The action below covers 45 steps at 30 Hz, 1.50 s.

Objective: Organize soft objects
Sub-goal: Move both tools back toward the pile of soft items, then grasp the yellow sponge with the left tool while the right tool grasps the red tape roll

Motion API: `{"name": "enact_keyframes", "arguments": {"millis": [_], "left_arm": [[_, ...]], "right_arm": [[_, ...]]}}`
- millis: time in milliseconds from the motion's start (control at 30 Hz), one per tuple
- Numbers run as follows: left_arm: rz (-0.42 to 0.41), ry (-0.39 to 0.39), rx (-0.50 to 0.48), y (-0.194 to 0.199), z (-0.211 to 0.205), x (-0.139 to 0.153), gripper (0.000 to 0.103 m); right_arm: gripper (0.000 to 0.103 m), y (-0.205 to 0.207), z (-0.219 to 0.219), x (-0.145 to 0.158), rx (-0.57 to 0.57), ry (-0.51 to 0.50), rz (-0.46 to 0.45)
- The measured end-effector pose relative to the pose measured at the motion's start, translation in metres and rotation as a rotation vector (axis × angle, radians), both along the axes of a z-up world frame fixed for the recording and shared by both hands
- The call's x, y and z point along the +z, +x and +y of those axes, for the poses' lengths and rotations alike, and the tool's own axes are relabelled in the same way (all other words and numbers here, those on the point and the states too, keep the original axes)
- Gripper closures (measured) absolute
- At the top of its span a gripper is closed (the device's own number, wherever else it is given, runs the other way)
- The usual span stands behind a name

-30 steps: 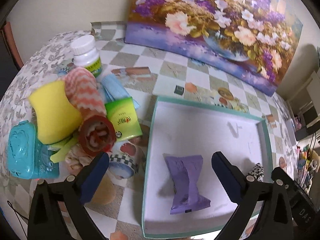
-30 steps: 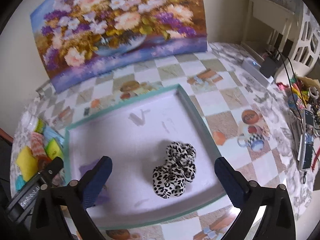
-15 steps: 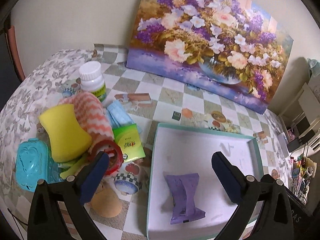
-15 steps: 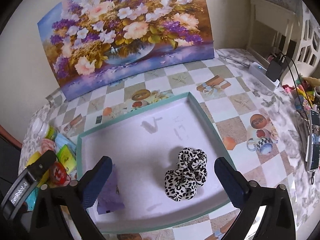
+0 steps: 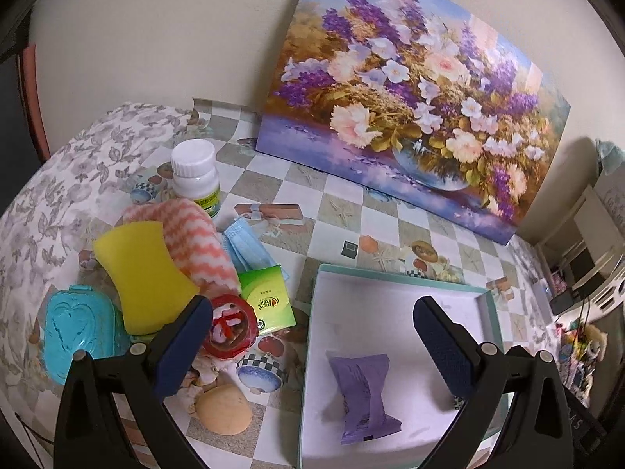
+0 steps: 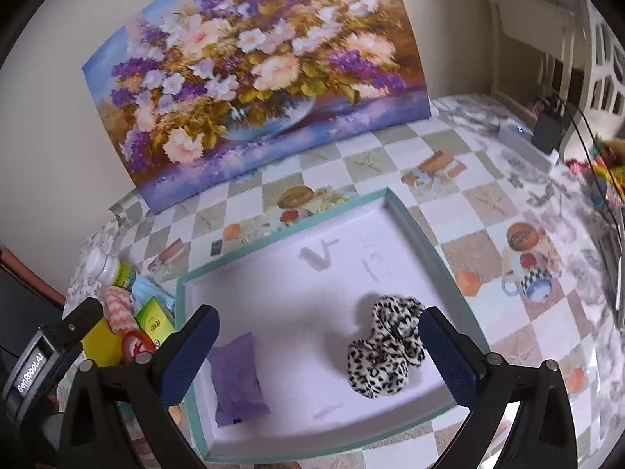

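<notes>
A teal-rimmed white tray [image 5: 402,277] [image 6: 281,234] lies on the checked tablecloth. In it lie a purple tissue pack [image 5: 365,398] [image 6: 234,377] and a leopard-print scrunchie [image 6: 386,351]. Left of the tray is a heap: a yellow sponge [image 5: 142,273], an orange-and-white rolled cloth [image 5: 195,242], blue face masks [image 5: 248,246], a green tissue pack [image 5: 269,301] and a red tape roll [image 5: 230,326]. My left gripper [image 5: 312,351] is open above the tray's left edge, holding nothing. My right gripper [image 6: 318,355] hovers open over the tray, empty.
A flower painting [image 5: 410,117] leans on the wall behind the table. A white pill bottle [image 5: 195,174] stands at the back of the heap, a turquoise heart-lid box [image 5: 78,332] at its left. Cables and a charger [image 6: 547,133] lie at the far right.
Both grippers have pulled back and risen, so the tray and the heap look smaller and the painting fills more of each view. The purple pack and scrunchie stay put in the tray.
</notes>
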<state>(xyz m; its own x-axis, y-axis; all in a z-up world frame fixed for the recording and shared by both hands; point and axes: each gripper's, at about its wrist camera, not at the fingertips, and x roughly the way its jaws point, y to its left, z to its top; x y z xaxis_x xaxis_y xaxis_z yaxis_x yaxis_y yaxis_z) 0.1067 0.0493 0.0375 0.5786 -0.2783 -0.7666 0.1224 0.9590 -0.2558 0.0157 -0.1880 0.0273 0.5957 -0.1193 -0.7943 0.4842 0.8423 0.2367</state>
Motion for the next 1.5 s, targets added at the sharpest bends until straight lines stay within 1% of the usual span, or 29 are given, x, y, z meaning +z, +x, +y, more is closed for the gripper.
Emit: {"name": "enact_keyframes", "arguments": {"millis": [167, 267, 333, 467, 567, 667, 800, 900, 967, 1033, 1133, 1233, 1400, 1500], "left_arm": [[0.006, -0.020, 0.019, 0.006, 0.012, 0.001, 0.001], [0.018, -0.016, 0.023, 0.011, 0.020, 0.001, 0.001], [0.022, -0.003, 0.033, 0.015, 0.026, 0.001, 0.001], [0.015, 0.009, 0.057, 0.023, 0.048, 0.003, 0.001], [0.004, -0.003, 0.081, 0.029, 0.069, 0.005, 0.001], [0.015, -0.020, 0.119, 0.036, 0.093, 0.003, 0.001], [0.035, 0.005, 0.168, 0.045, 0.120, 0.000, 0.001], [0.088, 0.016, 0.214, 0.053, 0.139, -0.007, 0.001], [0.128, 0.005, 0.243, 0.057, 0.148, -0.014, 0.001], [0.172, -0.008, 0.246, 0.062, 0.152, -0.020, 0.001], [0.232, -0.021, 0.244, 0.069, 0.152, -0.029, 0.001], [0.280, -0.006, 0.251, 0.076, 0.147, -0.037, 0.001], [0.330, 0.014, 0.242, 0.087, 0.134, -0.048, 0.001], [0.352, 0.035, 0.258, 0.094, 0.131, -0.055, 0.001]], "right_arm": [[0.000, 0.007, 0.011, 0.004, 0.018, -0.002, -0.025], [0.000, 0.013, 0.018, 0.007, 0.033, 0.006, -0.033], [0.000, 0.019, 0.026, 0.008, 0.042, -0.011, -0.028], [0.000, 0.031, 0.039, 0.012, 0.074, 0.000, -0.042], [0.000, 0.042, 0.053, 0.014, 0.101, -0.025, -0.040], [0.000, 0.052, 0.068, 0.012, 0.142, -0.024, -0.035], [0.000, 0.066, 0.085, 0.008, 0.181, -0.028, -0.012], [0.000, 0.077, 0.096, 0.003, 0.204, -0.019, 0.010], [0.000, 0.084, 0.104, -0.002, 0.224, -0.003, 0.032], [0.000, 0.091, 0.113, -0.008, 0.241, -0.001, 0.067], [0.000, 0.101, 0.124, -0.015, 0.258, 0.003, 0.117], [0.000, 0.108, 0.129, -0.019, 0.263, 0.020, 0.157], [0.000, 0.121, 0.139, -0.026, 0.286, 0.002, 0.223], [0.000, 0.128, 0.139, -0.034, 0.290, -0.001, 0.262]]}}
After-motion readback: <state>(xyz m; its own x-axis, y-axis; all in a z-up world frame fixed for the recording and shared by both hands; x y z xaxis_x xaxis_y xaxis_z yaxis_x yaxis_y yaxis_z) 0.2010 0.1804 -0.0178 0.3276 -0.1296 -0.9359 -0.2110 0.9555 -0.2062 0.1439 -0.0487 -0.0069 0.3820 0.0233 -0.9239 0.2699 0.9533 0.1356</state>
